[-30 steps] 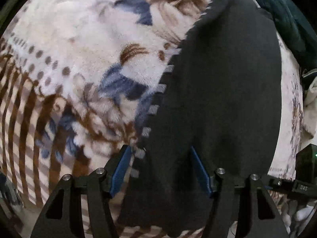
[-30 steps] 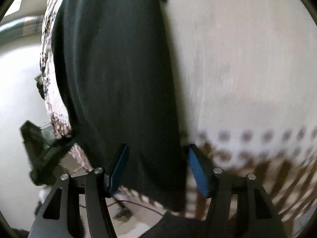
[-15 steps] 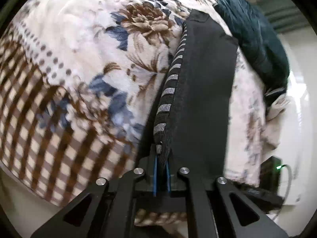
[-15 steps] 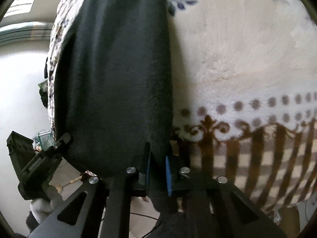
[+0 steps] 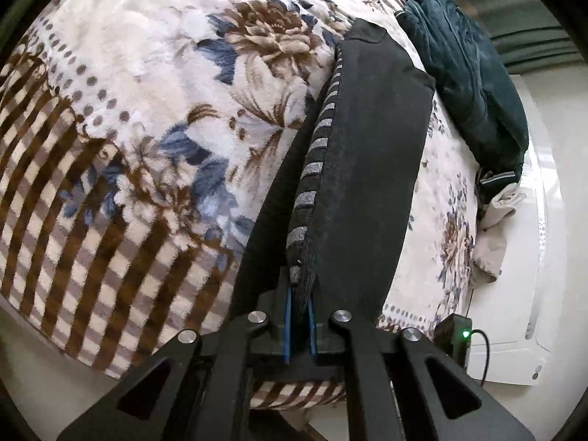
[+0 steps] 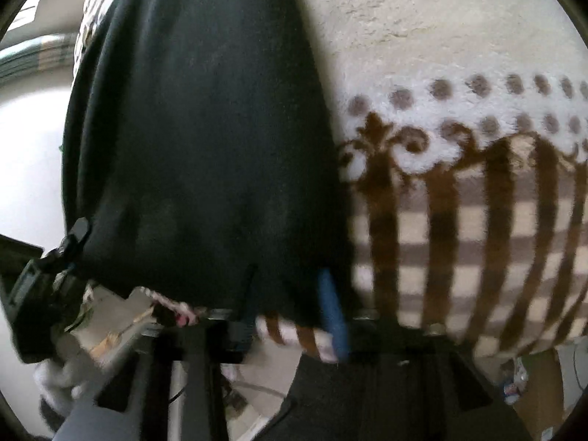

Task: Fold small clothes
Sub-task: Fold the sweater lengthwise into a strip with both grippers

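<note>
A dark knit garment (image 5: pixel 371 169) with a grey-striped edge (image 5: pixel 312 169) lies lengthwise on a floral fleece blanket (image 5: pixel 154 117). My left gripper (image 5: pixel 298 316) is shut on the garment's near striped corner and holds it raised off the blanket. In the blurred right wrist view the same dark garment (image 6: pixel 205 139) fills the left half. My right gripper (image 6: pixel 290 308) is closing tight on its near hem, with cloth between the blue pads (image 6: pixel 332 316). The left gripper's black body (image 6: pixel 47 279) shows at the garment's other near corner.
A dark teal garment (image 5: pixel 474 84) lies bunched at the blanket's far right, with a beige cloth (image 5: pixel 492 228) below it. A black box with a green light (image 5: pixel 454 334) sits on the white floor at right. The blanket's striped border (image 6: pixel 477 239) hangs over the near edge.
Both grippers went from open around the near hem to shut on it. The left one rose and lifted the striped edge. The right one slid sideways along the blanket.
</note>
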{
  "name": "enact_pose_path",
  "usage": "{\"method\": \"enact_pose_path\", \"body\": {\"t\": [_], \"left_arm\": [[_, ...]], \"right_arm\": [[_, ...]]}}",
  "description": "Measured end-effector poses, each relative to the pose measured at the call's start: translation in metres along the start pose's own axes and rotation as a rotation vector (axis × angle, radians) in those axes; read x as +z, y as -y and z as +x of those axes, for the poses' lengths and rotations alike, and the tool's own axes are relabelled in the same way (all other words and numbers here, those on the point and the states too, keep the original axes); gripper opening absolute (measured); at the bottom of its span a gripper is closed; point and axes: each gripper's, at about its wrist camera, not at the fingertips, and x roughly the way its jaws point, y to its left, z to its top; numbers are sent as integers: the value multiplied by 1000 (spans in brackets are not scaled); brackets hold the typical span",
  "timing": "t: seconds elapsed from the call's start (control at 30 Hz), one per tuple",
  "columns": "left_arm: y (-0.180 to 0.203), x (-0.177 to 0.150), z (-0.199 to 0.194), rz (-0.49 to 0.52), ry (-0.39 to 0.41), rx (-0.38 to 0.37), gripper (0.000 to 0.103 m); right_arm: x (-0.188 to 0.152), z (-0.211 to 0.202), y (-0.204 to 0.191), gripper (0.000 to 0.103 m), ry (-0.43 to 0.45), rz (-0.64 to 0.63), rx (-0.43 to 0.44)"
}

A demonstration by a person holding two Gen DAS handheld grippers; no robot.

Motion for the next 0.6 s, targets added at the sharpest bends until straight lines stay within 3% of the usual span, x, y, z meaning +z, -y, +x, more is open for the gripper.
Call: {"method": "enact_pose_path", "body": {"t": [0.3,0.47,0.6], "left_arm": [[11,-2,-7,-63,-26,-94,5],[0,-9,19,-66,-73,-28,5],[-20,-11,52,-8,-98,99,6]], "right_arm": [[-26,-61,-10,2,176,-14,-88],[-22,-77,8,2,156,-3,-113],[-2,-69,24,2,129,-26,-178]]}}
